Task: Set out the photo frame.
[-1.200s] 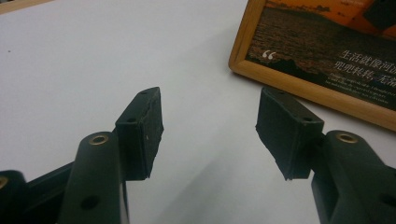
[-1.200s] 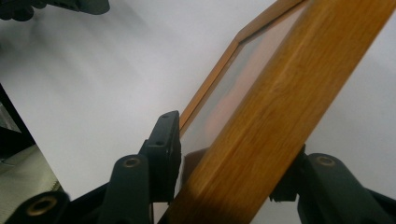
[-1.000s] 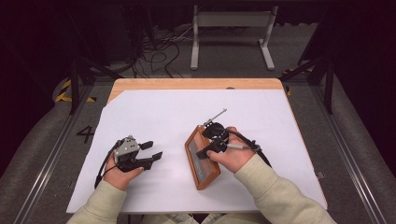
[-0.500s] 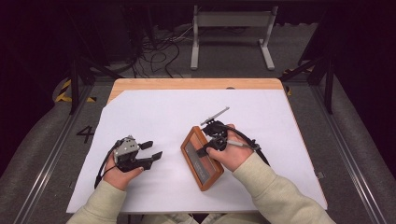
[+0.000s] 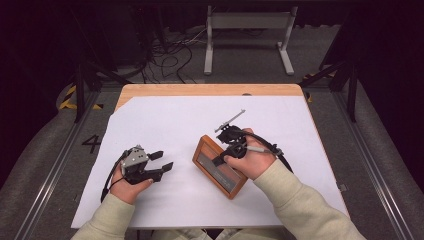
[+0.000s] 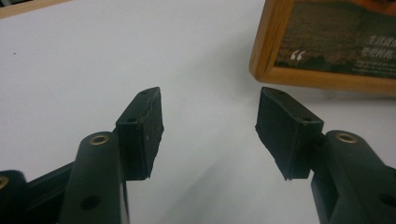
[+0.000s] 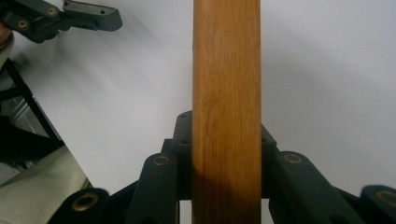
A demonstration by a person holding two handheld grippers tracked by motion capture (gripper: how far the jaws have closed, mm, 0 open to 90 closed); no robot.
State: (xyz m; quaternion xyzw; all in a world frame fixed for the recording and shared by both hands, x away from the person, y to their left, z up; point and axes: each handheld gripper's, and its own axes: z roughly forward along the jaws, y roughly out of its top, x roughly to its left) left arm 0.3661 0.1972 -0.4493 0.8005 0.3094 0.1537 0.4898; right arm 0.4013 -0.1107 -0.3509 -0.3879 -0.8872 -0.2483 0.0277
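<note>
A wooden picture frame (image 5: 222,176) with a dark print sits right of the table's middle, face up and skewed. My right gripper (image 5: 219,159) is shut on its near long edge; in the right gripper view that wooden edge (image 7: 226,60) runs straight up between the jaws of the right gripper (image 7: 226,122). My left gripper (image 5: 164,161) rests open on the white sheet to the frame's left, holding nothing. In the left gripper view, the left gripper (image 6: 210,126) has its jaws wide apart, and a corner of the frame (image 6: 327,46) lies beyond the right one.
A white sheet (image 5: 200,125) covers most of the wooden table (image 5: 210,90). Behind the table stand a grey metal stand (image 5: 250,30) and loose cables (image 5: 170,55) on the floor. The left gripper (image 7: 70,18) also shows far off in the right gripper view.
The frame's face has turned more upward and looks wider, with the right hand shifting slightly right. The left gripper has stayed put.
</note>
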